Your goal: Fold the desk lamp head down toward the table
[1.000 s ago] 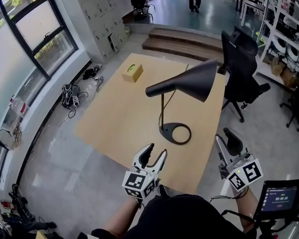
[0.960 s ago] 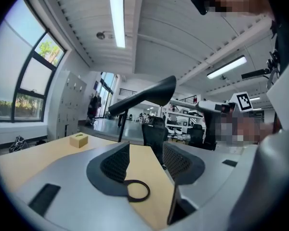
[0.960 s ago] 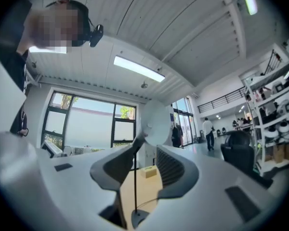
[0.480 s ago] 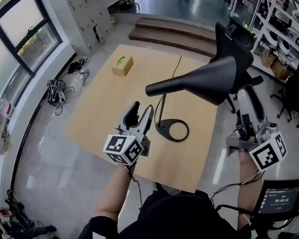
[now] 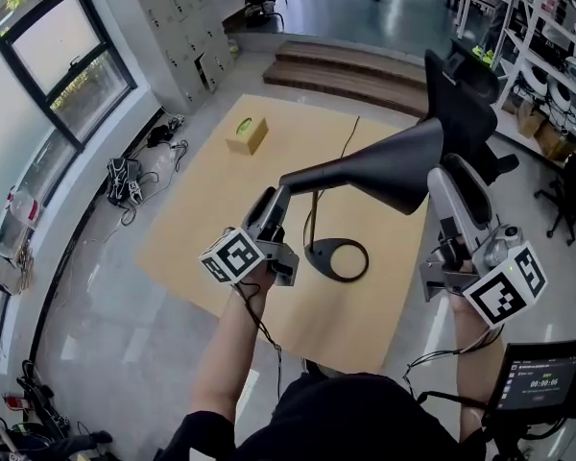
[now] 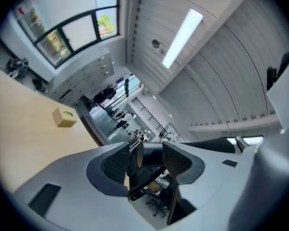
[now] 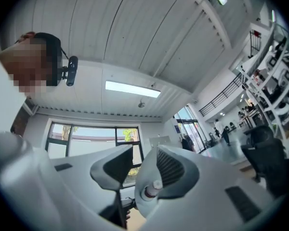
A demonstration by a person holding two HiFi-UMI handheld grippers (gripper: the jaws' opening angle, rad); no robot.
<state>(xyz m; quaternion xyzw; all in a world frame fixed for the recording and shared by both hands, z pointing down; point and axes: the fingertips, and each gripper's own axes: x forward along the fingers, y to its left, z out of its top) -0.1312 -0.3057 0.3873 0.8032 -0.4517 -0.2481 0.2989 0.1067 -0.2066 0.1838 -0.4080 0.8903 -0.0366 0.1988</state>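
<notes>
- Desk lamp, black: ring base (image 5: 317, 254) flat on the wooden table (image 5: 202, 209), right of centre and towards the near edge.
- Thin stem (image 5: 313, 214) rises from the base.
- Lamp head (image 5: 384, 166), cone-shaped, is up off the table and above the base (narrow end left, wide mouth right).
- Left gripper (image 5: 276, 198) is at the narrow end of the head. In the left gripper view (image 6: 147, 153) that dark end (image 6: 147, 166) fills the space between the pads, and the jaws are clamped onto it.
- Right gripper (image 5: 449, 182) is raised just beside the wide mouth, on its right. In the right gripper view (image 7: 144, 158) the jaws stand apart with only a window showing between them, gripping nothing.
- Small tan box (image 5: 248, 134) with a green top, on the far left part of the table, well apart from the lamp.
- Black cable (image 5: 350, 133) runs over the far edge of the table.
- Dark office chair (image 5: 470, 113) is off the table's far right corner.
- Steps (image 5: 355, 70) lie beyond the table.
</notes>
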